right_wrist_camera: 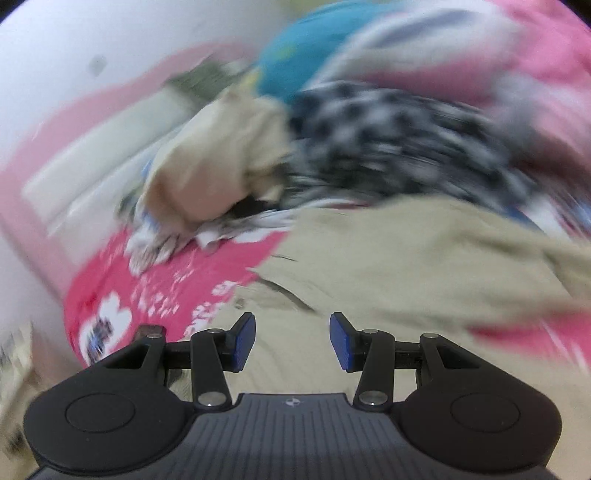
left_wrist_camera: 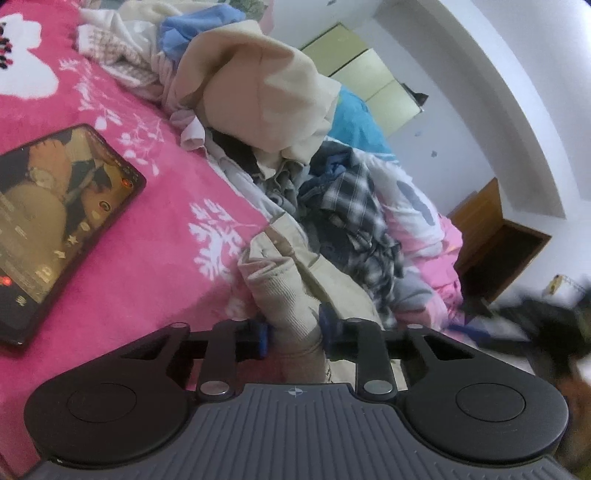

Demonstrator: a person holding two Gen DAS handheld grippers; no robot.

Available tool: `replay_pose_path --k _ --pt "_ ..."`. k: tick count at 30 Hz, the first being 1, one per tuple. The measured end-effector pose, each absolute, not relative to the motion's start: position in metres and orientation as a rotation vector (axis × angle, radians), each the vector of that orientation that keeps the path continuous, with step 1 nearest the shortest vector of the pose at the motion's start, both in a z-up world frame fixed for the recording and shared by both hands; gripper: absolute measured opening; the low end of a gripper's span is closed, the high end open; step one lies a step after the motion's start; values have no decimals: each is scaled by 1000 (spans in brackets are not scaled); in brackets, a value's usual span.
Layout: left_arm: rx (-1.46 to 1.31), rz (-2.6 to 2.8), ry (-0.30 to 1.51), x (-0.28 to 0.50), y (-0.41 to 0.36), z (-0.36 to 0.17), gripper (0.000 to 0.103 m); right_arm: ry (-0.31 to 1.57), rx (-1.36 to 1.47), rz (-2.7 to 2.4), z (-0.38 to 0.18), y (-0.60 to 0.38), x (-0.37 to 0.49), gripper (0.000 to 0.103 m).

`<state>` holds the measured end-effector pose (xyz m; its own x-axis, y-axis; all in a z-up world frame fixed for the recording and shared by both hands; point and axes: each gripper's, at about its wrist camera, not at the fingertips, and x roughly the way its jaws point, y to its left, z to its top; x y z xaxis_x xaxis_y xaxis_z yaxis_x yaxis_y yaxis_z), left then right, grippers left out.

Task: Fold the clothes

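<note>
A beige garment (left_wrist_camera: 291, 291) with a ribbed cuff lies at the edge of a heap of clothes (left_wrist_camera: 332, 192) on a pink bedspread (left_wrist_camera: 147, 206). My left gripper (left_wrist_camera: 293, 334) is shut on that ribbed cuff, with the blue pads pressing it from both sides. In the blurred right wrist view, my right gripper (right_wrist_camera: 291, 341) stands open above the beige garment (right_wrist_camera: 406, 266), with nothing between its fingers. A checked shirt (right_wrist_camera: 388, 140) lies beyond it.
A phone (left_wrist_camera: 55, 229) with a lit screen lies on the bedspread to the left. A tan garment (left_wrist_camera: 258, 96), blue cloth (left_wrist_camera: 199, 29) and a checked shirt (left_wrist_camera: 362, 221) are heaped together. A white wall (left_wrist_camera: 480, 92) and wooden furniture (left_wrist_camera: 491, 229) stand behind.
</note>
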<state>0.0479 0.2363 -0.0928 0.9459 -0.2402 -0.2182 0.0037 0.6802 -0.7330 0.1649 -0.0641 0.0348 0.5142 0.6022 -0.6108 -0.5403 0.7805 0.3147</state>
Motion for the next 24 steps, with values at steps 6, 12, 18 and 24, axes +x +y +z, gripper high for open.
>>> replay_pose_path --k 6,12,18,24 --pt "-773 -158 308 47 235 -97 22 851 -14 682 11 33 276 49" --pt "-722 -209 278 46 226 -92 21 1100 -24 578 -23 106 366 64" --pt "-560 -259 237 40 204 -81 19 1228 -230 436 -55 160 394 64" --pt "-500 -289 218 38 193 -79 18 1247 -296 388 -65 156 392 63"
